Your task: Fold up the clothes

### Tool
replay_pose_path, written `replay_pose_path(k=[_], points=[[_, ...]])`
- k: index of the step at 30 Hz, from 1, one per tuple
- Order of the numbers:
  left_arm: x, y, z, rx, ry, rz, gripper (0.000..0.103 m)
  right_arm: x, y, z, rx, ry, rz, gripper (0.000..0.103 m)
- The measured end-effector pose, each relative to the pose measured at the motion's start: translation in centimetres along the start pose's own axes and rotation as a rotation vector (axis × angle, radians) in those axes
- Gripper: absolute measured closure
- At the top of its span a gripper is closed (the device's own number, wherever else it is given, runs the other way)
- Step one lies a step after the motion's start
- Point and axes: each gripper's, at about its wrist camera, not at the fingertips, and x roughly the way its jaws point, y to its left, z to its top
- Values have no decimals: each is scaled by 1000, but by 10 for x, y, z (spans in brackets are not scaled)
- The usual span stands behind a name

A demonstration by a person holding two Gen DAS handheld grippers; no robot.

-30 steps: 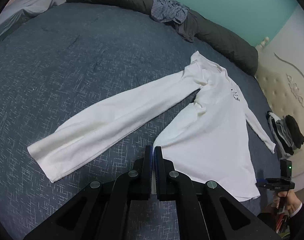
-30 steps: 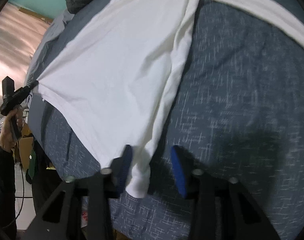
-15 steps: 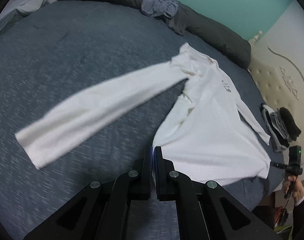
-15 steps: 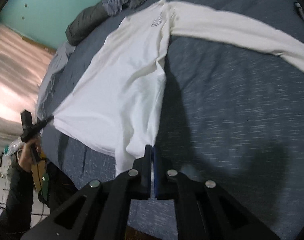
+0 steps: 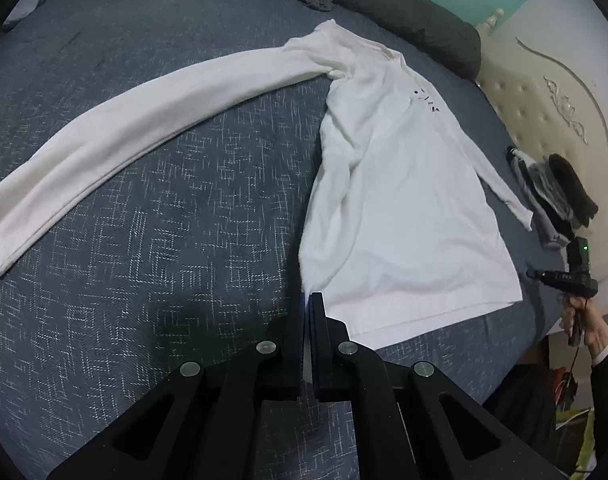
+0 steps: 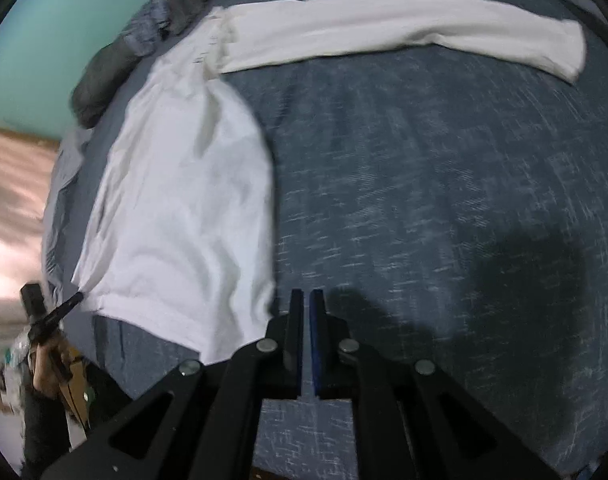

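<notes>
Spreading looks done but 0 folds are made: left gripper [image 5: 308,296] clenched on a hem corner of the white long-sleeved cotton shirt [image 5: 404,200], right gripper [image 6: 306,294] clenched, seemingly empty, beside it.

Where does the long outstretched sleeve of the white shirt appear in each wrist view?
Left wrist view: the outstretched sleeve runs from the upper centre down to the left edge.
Right wrist view: the same sleeve lies across the top, with its cuff at the upper right.
Shared landmark: the dark grey bolster at the far edge of the bed.
</notes>
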Motion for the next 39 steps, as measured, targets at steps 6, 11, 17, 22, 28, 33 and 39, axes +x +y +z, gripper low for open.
replay_pose_path(k=[6,11,17,22,28,33,39], points=[[0,1,3,-8,-4,2,101,8,40,-5,-147,40,3,77],[-2,-4,2,6,-4,-2,101,28,49,-9,-152,88,-30,74],[-3,-2,1,5,0,-9,101,52,46,-14,-158,130,-96,74],[-5,1,1,0,1,-9,101,52,43,-17,-177,113,-123,100],[-11,3,1,2,-8,-10,101,25,25,-18,-150,61,-85,101],[-13,-4,-1,16,1,-22,101,1,1,-16,-70,23,-15,102],[-2,-16,-9,26,39,-39,101,13,-15,-14,30,36,38,102]])
